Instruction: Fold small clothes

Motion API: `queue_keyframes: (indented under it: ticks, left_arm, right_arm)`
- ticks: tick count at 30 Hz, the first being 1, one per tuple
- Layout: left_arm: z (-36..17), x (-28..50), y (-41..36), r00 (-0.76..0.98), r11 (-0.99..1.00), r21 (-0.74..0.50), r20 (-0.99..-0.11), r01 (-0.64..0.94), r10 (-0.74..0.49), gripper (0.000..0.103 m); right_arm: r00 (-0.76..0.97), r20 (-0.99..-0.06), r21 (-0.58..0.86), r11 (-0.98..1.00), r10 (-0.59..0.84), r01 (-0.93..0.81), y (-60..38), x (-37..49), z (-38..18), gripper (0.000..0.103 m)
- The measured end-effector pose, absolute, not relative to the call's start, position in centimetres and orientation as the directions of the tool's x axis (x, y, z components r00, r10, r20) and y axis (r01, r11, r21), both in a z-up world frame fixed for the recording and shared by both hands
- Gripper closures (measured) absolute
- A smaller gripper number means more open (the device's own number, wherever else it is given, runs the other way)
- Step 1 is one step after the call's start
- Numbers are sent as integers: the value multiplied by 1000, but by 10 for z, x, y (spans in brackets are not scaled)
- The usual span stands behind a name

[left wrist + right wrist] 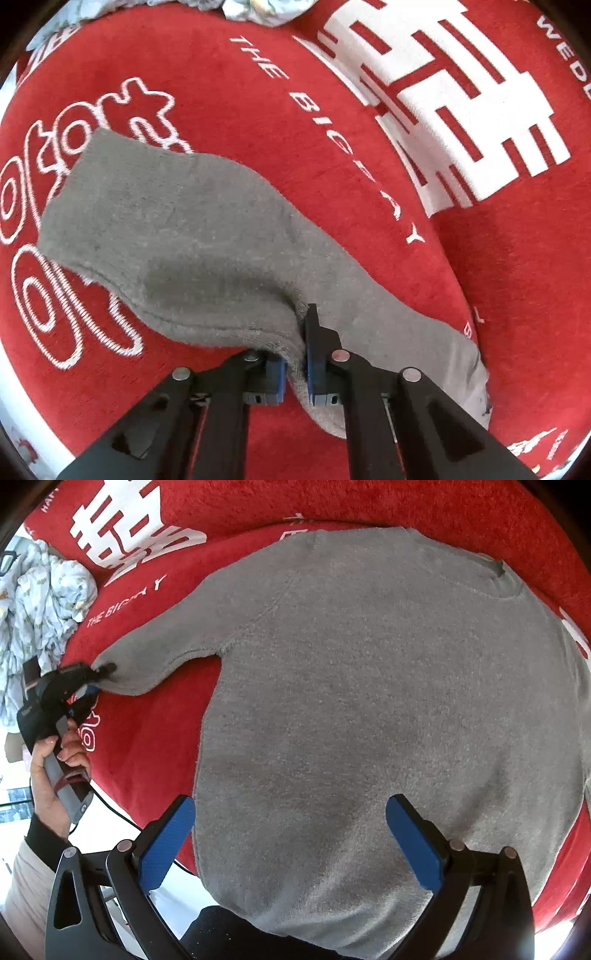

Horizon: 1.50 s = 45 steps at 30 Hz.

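Note:
A small grey sweater (369, 709) lies spread flat on a red blanket (155, 738), neck at the far right, hem hanging over the near edge. Its left sleeve (177, 236) stretches out across the blanket. My left gripper (295, 365) is shut on the sleeve's cuff end, cloth pinched between the blue pads; it also shows in the right wrist view (99, 674), held by a hand. My right gripper (291, 845) is open and empty, its blue pads (168, 845) spread wide just above the sweater's lower body.
The red blanket carries white lettering and a large white symbol (443, 99). A crumpled pale patterned cloth (40, 613) lies at the far left edge of the blanket. The blanket's near edge drops off to a white floor (110, 834).

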<state>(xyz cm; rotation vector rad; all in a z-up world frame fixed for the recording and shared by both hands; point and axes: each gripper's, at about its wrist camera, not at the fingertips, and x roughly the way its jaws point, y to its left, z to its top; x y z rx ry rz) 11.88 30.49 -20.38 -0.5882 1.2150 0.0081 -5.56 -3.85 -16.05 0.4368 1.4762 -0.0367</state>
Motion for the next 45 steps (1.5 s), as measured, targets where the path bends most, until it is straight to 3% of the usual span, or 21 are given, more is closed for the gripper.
queue_keyframes:
  ticks: [4,8,15,20,27,28,30,31,32,38,41,45]
  left_arm:
    - [-175,112,280,413,887,-418,-856,-195,-313,94]
    - [-133,114,220,445,907,-420,-809,23,-385,94]
    - [-85,102,51,345,799,-456,-732,393,-587,94]
    - [-100,67,-75,181,700,-466,-749,541,-638,94]
    - [-180,23,-152,17,708,-352,-889,613,-457,94]
    - [-186,18,-149,11,717,-330,-905,614,-426,90]
    - [-187,12,-136,22,730,-298,-919,616,-393,64]
    - [-182,10,-130,38,735,-277,-924,619,-381,43]
    - [-174,9,-122,64,740,-251,-928,624,-368,30]
    - [-129,36,-49,233,809,-115,-926,576,-297,30]
    - [-142,71,-15,279,872,-17,-944,489,-175,30]
    - [-179,104,13,241,918,42,-969,394,-59,30]
  right_arm:
    - [128,-962,267,919,239,291,-44,-60,-157,0]
    - [159,-959,275,909,235,312,-60,-71,-148,0]
    - [254,-948,289,852,191,438,-127,-103,-130,0]
    - [281,-951,270,788,127,554,-185,-138,-128,0]
    - [231,-969,225,707,89,671,-240,-179,-152,0]
    - [223,-971,220,696,88,683,-245,-183,-156,0]
    - [216,-973,213,686,83,696,-247,-185,-160,0]
    - [216,-973,210,684,78,699,-248,-184,-160,0]
    - [216,-974,206,684,73,699,-246,-182,-160,0]
    - [282,-959,164,804,-5,572,-223,-128,-142,0]
    - [313,-945,43,907,-100,419,-192,-79,-131,0]
    - [339,-897,-239,956,-284,167,-136,-18,-143,0]
